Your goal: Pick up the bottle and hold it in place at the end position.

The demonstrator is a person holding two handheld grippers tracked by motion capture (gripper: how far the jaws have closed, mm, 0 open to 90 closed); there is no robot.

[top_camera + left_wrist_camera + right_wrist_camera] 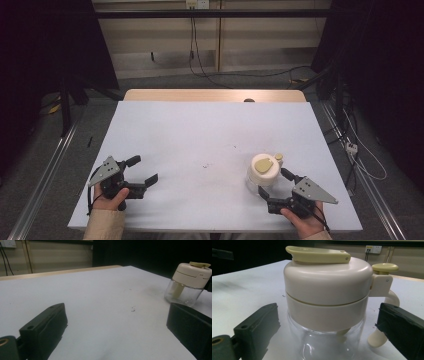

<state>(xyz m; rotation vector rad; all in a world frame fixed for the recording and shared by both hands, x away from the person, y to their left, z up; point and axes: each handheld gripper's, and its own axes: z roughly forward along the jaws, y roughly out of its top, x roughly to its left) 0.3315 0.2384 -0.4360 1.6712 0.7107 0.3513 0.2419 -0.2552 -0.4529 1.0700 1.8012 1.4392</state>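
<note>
Glass jar [263, 172], cream lid, upright on white table [200, 135], 4 o'clock sector; right gripper [272, 187] at jar's 6 o'clock, jaws spread either side, not pressing; left gripper [142, 172] at 8 o'clock, released, empty.

Jars: one, a glass jar [263, 173] with a cream lid, standing on the table
Lids: one, cream [328, 280], sitting on the jar
Flaps on the lid: one, yellowish [318, 254], lying flat on top
Round knobs at the lid's side: one [385, 267]
Handles on the jar: one, cream [384, 322]
Tables: one [200, 130], with a white top
Grippers: two, the left gripper [142, 172] and the right gripper [274, 186]
Black jaws: four, two on each gripper
Hands: two, one behind each gripper
Grey three-cornered plates: two, one on each gripper
Wall sockets: one [197, 4]
</note>
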